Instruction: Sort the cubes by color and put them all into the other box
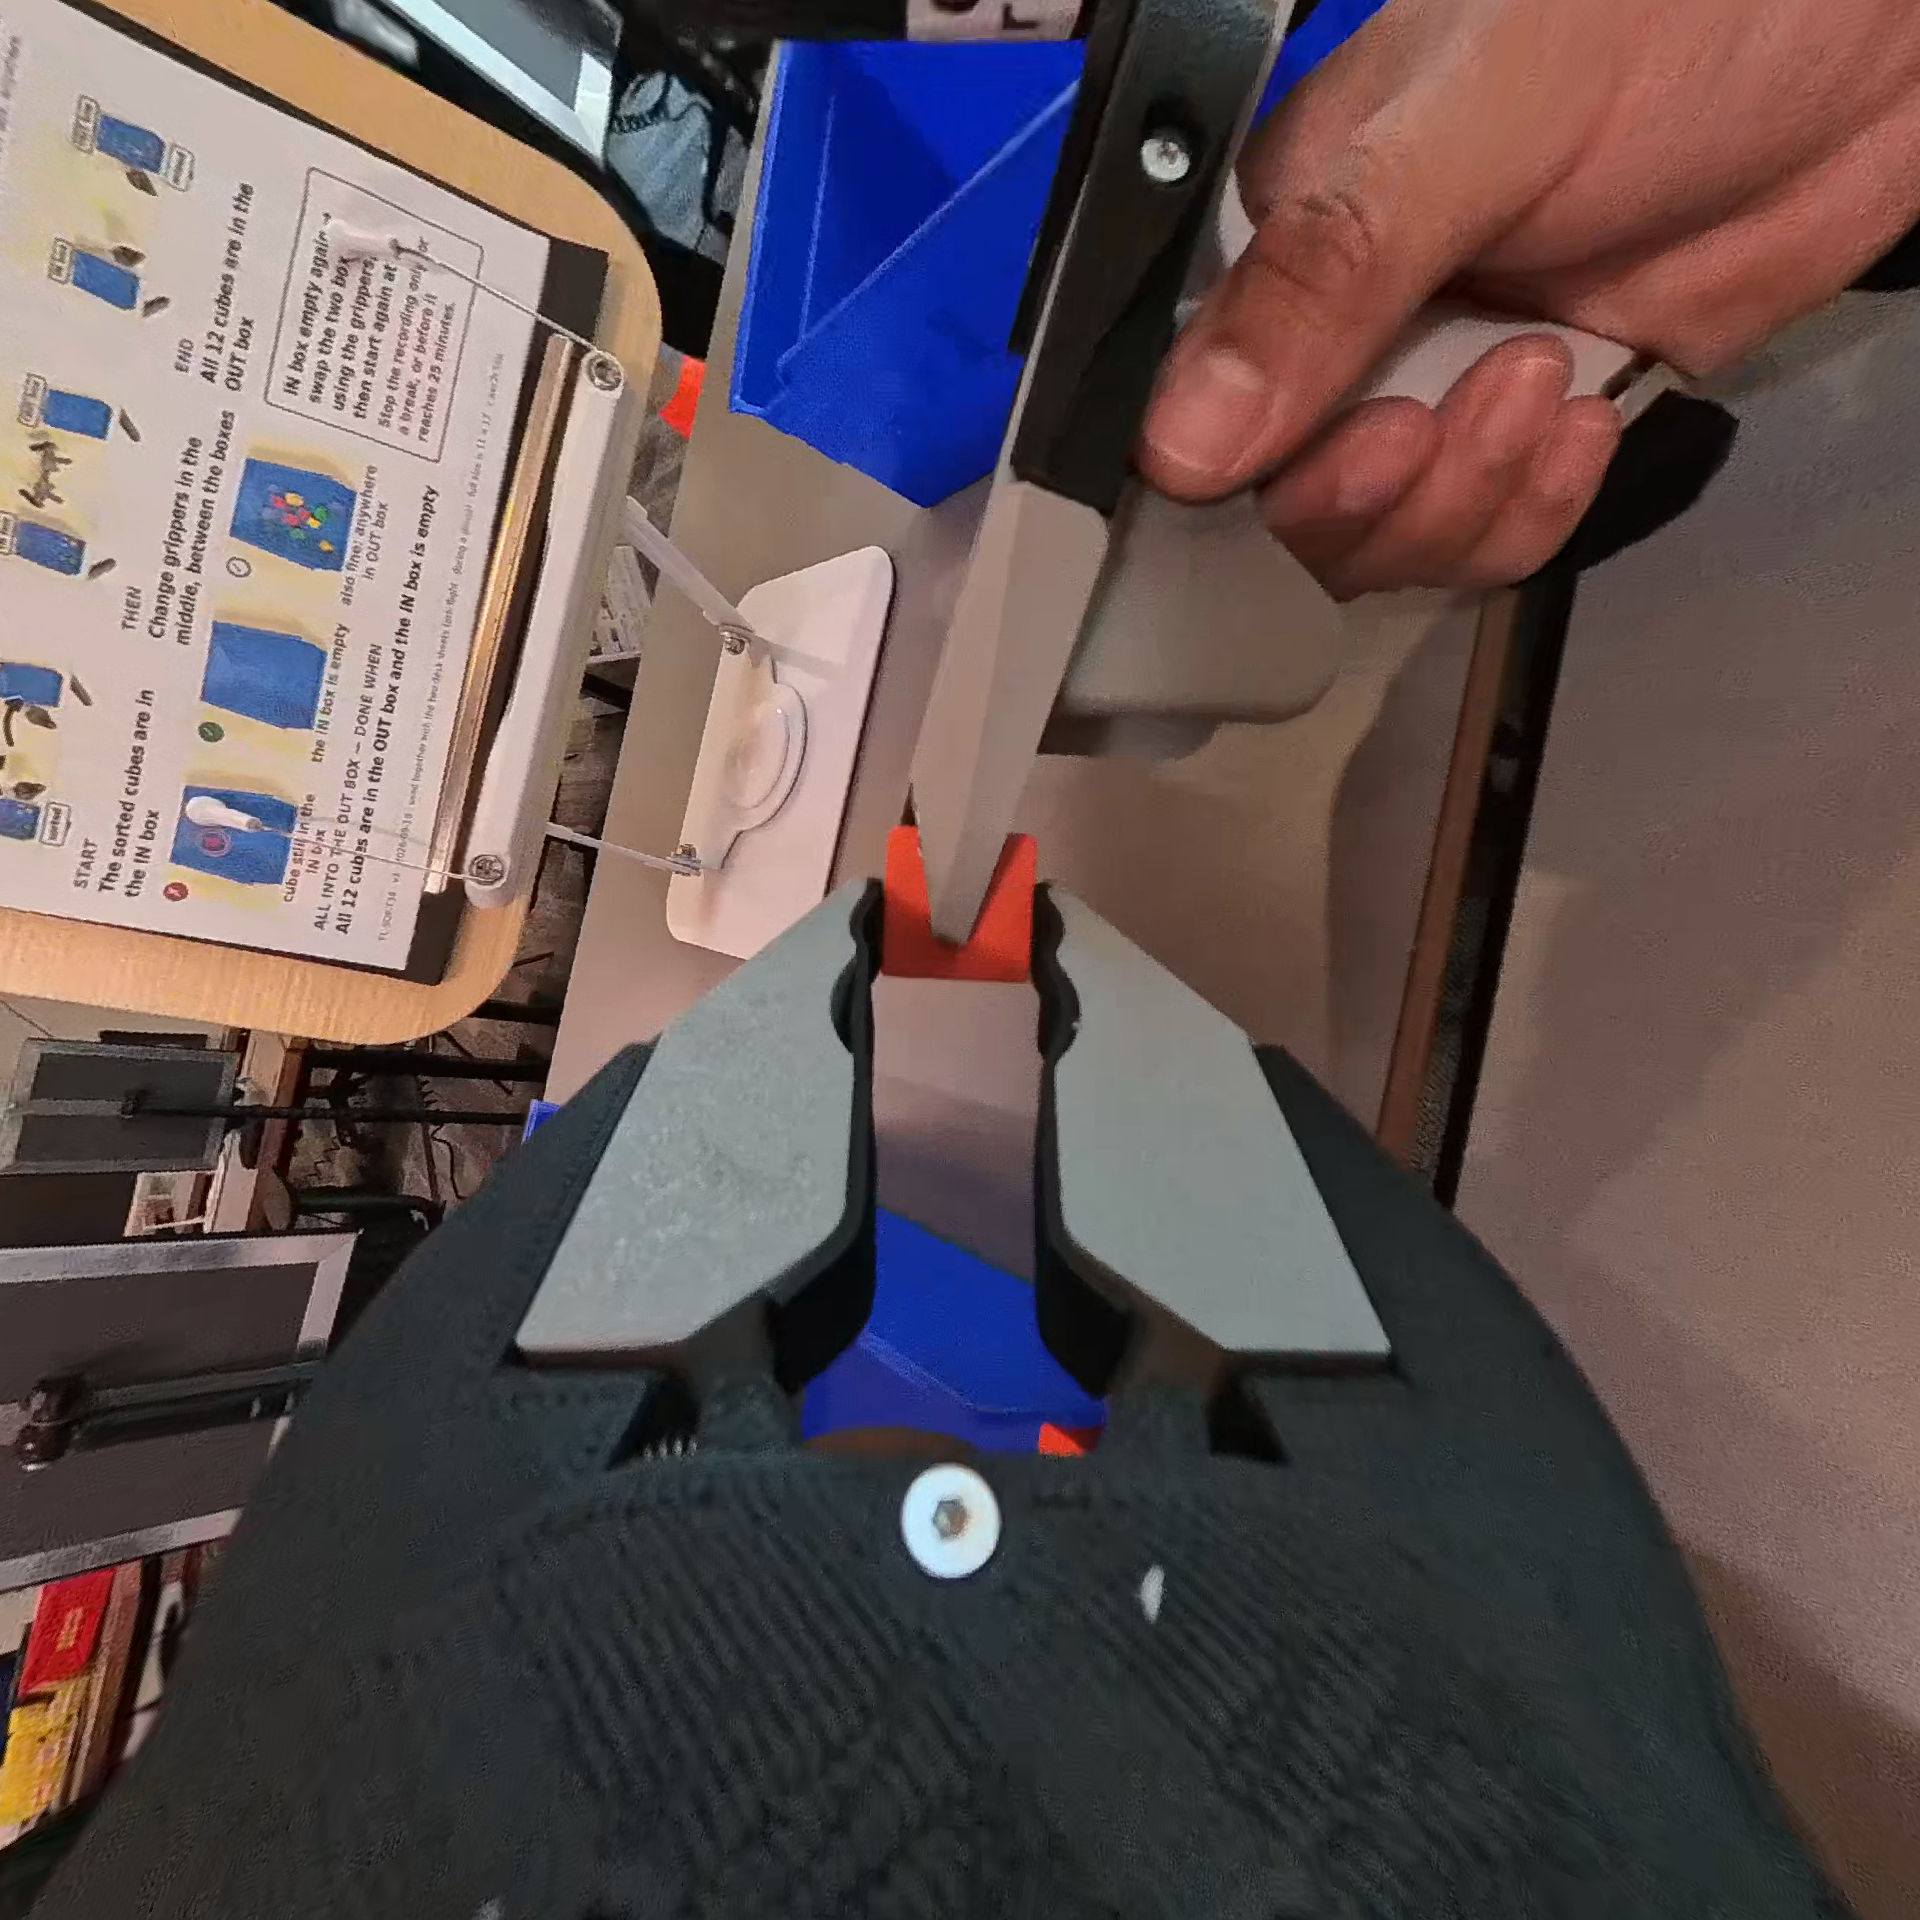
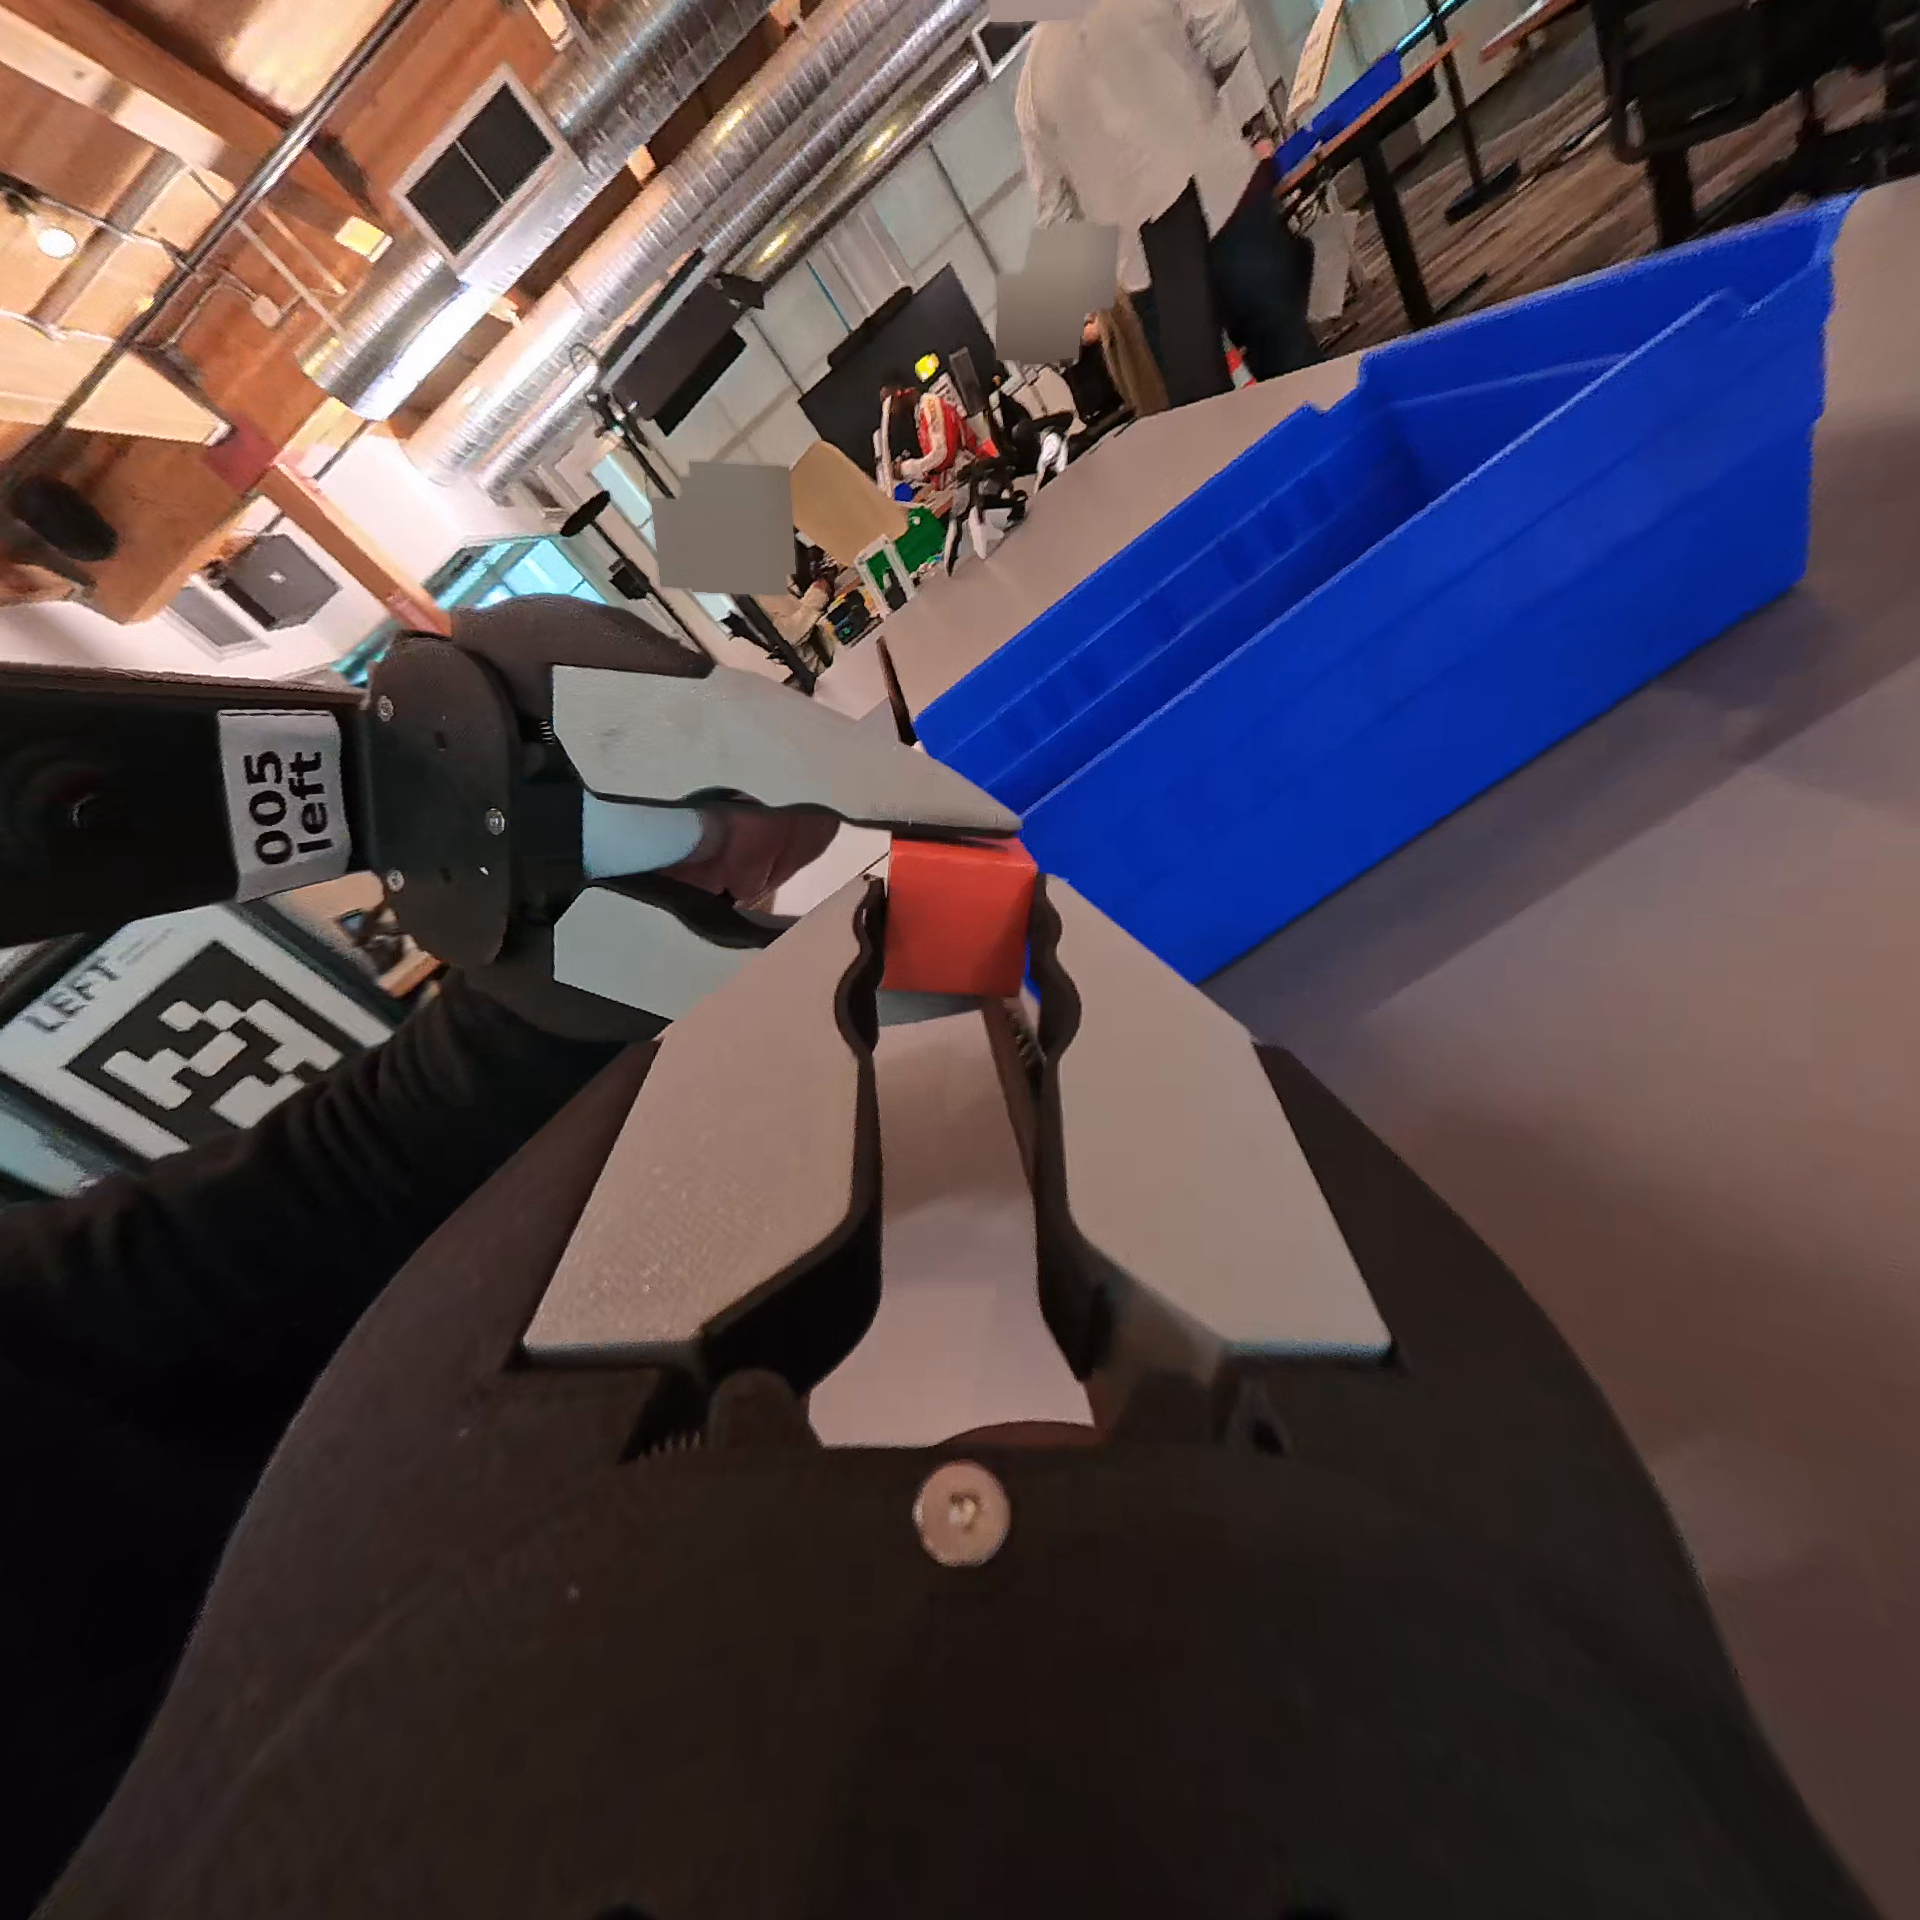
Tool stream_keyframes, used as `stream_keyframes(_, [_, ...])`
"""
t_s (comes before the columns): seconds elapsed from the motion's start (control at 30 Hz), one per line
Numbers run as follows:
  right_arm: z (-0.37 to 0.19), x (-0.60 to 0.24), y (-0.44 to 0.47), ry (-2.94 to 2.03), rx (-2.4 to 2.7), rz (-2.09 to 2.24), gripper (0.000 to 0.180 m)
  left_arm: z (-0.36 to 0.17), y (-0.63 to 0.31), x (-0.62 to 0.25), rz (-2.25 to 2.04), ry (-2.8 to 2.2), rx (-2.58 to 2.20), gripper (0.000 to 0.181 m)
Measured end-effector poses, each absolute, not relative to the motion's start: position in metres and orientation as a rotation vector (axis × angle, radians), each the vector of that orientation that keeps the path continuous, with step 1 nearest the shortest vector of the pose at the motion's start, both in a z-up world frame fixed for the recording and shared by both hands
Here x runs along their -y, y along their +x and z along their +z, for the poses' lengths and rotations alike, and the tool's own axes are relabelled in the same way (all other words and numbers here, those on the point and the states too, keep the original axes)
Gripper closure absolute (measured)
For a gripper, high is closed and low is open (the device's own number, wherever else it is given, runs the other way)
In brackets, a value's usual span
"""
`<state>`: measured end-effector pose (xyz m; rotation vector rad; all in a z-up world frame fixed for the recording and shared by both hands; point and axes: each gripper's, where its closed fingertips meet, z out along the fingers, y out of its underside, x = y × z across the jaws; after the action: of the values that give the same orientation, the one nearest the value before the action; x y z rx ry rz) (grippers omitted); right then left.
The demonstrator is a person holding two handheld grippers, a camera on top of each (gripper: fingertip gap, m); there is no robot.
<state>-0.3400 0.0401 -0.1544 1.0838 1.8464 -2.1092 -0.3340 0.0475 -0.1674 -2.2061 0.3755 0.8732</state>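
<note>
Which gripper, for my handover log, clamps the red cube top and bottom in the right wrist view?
The left gripper, reaching in from the left; the right gripper pinches the red cube at its sides.

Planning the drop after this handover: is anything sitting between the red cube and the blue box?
Nothing visible is. In the right wrist view the red cube, pinched by both the right claw and the left claw, sits just short of the blue box, with only bare grey table between them.
</note>
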Motion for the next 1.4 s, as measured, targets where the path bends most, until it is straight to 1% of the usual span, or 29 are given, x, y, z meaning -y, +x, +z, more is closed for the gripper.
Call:
stream_keyframes(0.03, [-0.153, -0.043, -0.342, 1.104, -1.870, -2.132, 0.155, -0.165, -0.336, -0.048, 0.887, -2.189, -0.349, 0.152])
stream_keyframes(0.1, [-0.148, -0.055, -0.349, 1.172, -1.950, -2.195, 0.155, -0.157, -0.345, -0.044, 0.914, -2.153, -0.263, 0.141])
stream_keyframes(0.23, [-0.119, -0.099, -0.359, 1.403, -2.278, -2.458, 0.155, -0.152, -0.352, -0.034, 0.830, -2.103, -0.074, 0.142])
stream_keyframes(0.3, [-0.093, -0.143, -0.357, 1.699, -2.454, -2.613, 0.155, -0.157, -0.355, -0.027, 0.827, -2.105, -0.013, 0.144])
stream_keyframes(0.4, [-0.052, -0.235, -0.330, 2.402, -2.530, -2.723, 0.155, -0.167, -0.370, -0.010, 0.932, -2.161, 0.072, 0.144])
stream_keyframes(0.43, [-0.048, -0.264, -0.320, 2.632, -2.492, -2.669, 0.155, -0.169, -0.375, -0.003, 0.948, -2.175, 0.108, 0.144])
stream_keyframes(0.47, [-0.055, -0.290, -0.317, 2.846, -2.470, -2.481, 0.155, -0.169, -0.380, 0.004, 0.954, -2.179, 0.156, 0.144])
stream_keyframes(0.53, [-0.095, -0.332, -0.327, 3.072, -2.385, -2.001, 0.154, -0.170, -0.389, 0.018, 0.916, -2.191, 0.274, 0.144])
stream_keyframes(0.57, [-0.116, -0.343, -0.334, 3.080, -2.282, -1.865, 0.128, -0.169, -0.395, 0.026, 0.893, -2.189, 0.337, 0.145])
stream_keyframes(0.6, [-0.132, -0.344, -0.341, 3.003, -2.208, -1.816, 0.100, -0.167, -0.400, 0.033, 0.863, -2.182, 0.393, 0.144])
stream_keyframes(0.63, [-0.140, -0.338, -0.347, 2.892, -2.164, -1.856, 0.096, -0.166, -0.404, 0.040, 0.827, -2.180, 0.446, 0.144])
stream_keyframes(0.67, [-0.141, -0.334, -0.349, 2.815, -2.133, -1.934, 0.100, -0.164, -0.409, 0.047, 0.798, -2.176, 0.496, 0.144])
stream_keyframes(0.73, [-0.138, -0.336, -0.349, 2.805, -2.115, -1.999, 0.117, -0.169, -0.415, 0.059, 0.735, -2.205, 0.566, 0.143])
stream_keyframes(0.87, [-0.117, -0.329, -0.344, 2.770, -2.114, -2.201, 0.121, -0.196, -0.439, 0.089, 0.727, -2.326, 0.701, 0.142])
stream_keyframes(1.0, [-0.098, -0.312, -0.340, 2.666, -2.130, -2.411, 0.132, -0.214, -0.475, 0.111, 0.767, -2.344, 0.834, 0.142])
stream_keyframes(1.23, [-0.086, -0.291, -0.340, 2.596, -2.267, -2.504, 0.134, -0.239, -0.540, 0.080, 0.676, -2.333, 0.918, 0.140])
stream_keyframes(1.4, [-0.085, -0.284, -0.342, 2.465, -2.188, -2.583, 0.128, -0.269, -0.572, 0.067, 0.619, -2.483, 0.837, 0.141])
